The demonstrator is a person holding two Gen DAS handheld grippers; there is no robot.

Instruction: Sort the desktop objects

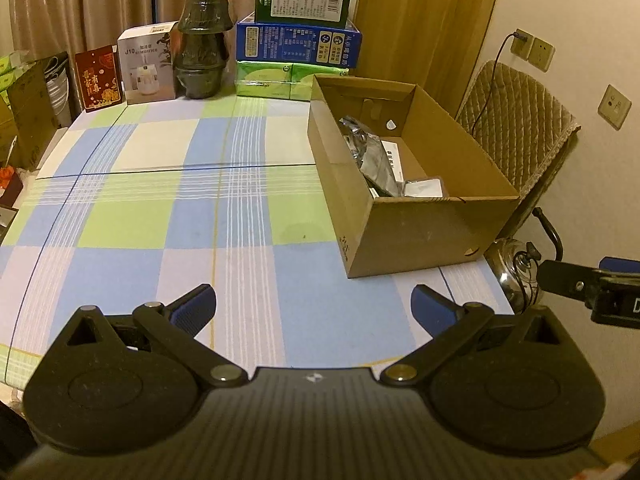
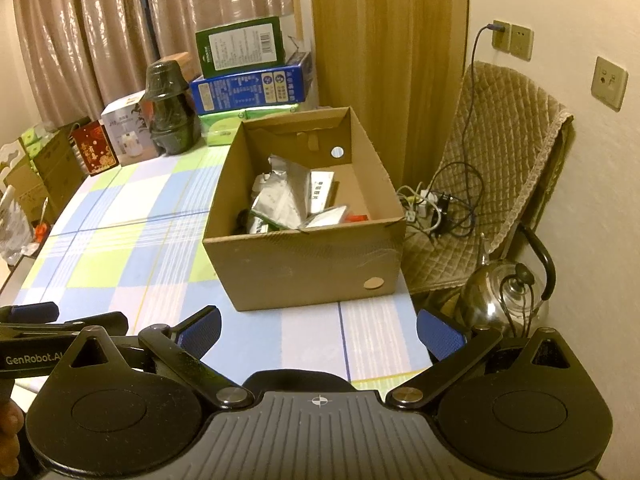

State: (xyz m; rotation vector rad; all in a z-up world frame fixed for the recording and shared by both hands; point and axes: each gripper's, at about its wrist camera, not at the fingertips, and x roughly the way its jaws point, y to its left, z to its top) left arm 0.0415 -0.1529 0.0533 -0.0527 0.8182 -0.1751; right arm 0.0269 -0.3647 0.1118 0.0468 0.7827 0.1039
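An open cardboard box (image 1: 420, 232) (image 2: 304, 264) stands on the right side of the checked tablecloth (image 1: 168, 208) (image 2: 120, 248). Inside it lie silver foil packets (image 1: 372, 152) (image 2: 284, 196), a white flat pack (image 2: 322, 184) and other small items. My left gripper (image 1: 314, 310) hovers open over the near table edge, nothing between its blue pads (image 1: 196, 306). My right gripper (image 2: 318, 334) is open too, low and in front of the box, empty. Each gripper shows at the edge of the other's view.
Along the far table edge stand a red card (image 1: 98, 78), a white humidifier box (image 1: 150, 66), a dark wrapped lamp-shaped item (image 1: 204, 48) and stacked green and blue boxes (image 1: 298, 40). Right of the table are a padded chair (image 2: 500, 168), cables and a steel kettle (image 2: 504, 292).
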